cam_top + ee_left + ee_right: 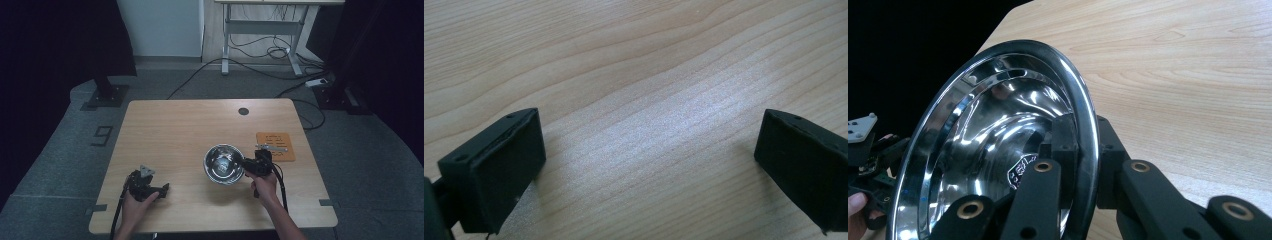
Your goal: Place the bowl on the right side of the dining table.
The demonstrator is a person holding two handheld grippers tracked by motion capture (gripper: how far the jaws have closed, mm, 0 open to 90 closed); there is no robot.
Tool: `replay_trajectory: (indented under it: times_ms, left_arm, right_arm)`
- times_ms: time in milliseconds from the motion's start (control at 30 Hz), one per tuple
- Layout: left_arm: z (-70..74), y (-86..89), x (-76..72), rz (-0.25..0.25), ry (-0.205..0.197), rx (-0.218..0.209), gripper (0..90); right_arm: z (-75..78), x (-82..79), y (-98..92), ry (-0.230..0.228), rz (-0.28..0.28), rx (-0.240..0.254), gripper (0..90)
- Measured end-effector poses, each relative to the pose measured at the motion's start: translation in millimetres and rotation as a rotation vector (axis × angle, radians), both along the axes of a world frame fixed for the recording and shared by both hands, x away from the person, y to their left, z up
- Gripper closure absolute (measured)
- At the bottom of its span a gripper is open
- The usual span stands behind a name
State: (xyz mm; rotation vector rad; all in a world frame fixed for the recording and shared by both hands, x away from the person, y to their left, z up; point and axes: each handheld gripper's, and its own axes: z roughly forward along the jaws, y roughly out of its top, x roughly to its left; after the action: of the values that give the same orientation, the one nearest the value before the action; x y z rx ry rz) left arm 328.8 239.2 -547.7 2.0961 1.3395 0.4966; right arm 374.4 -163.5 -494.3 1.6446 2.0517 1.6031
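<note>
Right gripper (1083, 150) clamped on bowl (998, 125) rim — seemingly tilted

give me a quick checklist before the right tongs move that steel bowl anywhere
1. Right tongs clamped on the rim of the steel bowl, one jaw inside and one outside: ok.
2. Bite depth: only the rim edge is held, so the bowl may swing: cannot tell.
3. Bowl empty, nothing to spill: ok.
4. Left tongs open, resting low over bare table, apart from the bowl: ok.
5. Orange mat with a small metal tool lies close behind the right tongs; avoid sweeping it: not ok.
6. Bowl lifted off the table: cannot tell.
</note>
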Motion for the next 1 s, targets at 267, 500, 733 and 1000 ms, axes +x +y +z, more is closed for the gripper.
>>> replay_trajectory:
  times_ms: [267, 500, 733, 1000]
  left_arm:
    - [0.0, 0.0, 0.2, -0.001, 0.000, 0.000, 0.0]
    - [0.0, 0.0, 0.2, -0.001, 0.000, 0.000, 0.0]
    - [0.0, 0.0, 0.2, -0.001, 0.000, 0.000, 0.0]
    - [0.0, -0.1, 0.3, -0.002, 0.000, 0.000, 0.0]
  right_arm:
    - [-0.5, 3.8, -6.4, 0.001, -0.017, 0.004, 83.6]
    - [-0.5, 7.7, -14.1, 0.005, -0.034, 0.013, 83.6]
    - [-0.6, 10.2, -21.2, 0.007, -0.053, 0.026, 83.6]
    - [0.5, 13.6, -32.6, 0.007, -0.087, 0.044, 83.6]
